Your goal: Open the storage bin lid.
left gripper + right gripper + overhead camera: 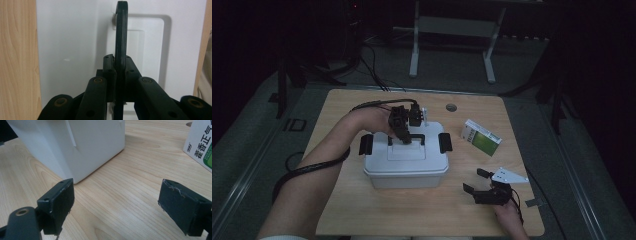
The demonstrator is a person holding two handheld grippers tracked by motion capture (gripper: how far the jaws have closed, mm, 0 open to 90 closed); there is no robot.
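Handle (406, 139) of the white lidded box (406, 162), mid-tabletop (362, 210), is where my left tongs (404, 140) sit in the high view, while my right tongs (477, 181) hover released near the box's right front corner, a green-and-white carton (481, 137) lying behind them. In the left gripper view the pads are clenched on the upright black handle (121, 37), so I judge a straight, slow lift best. From the right gripper view the open jaws face the box wall (82, 142); lid shut, contents hidden.

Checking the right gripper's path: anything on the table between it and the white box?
Nothing: bare wood of the table lies between the open right gripper and the white box, as the right gripper view shows. The green and white carton sits off to the side.
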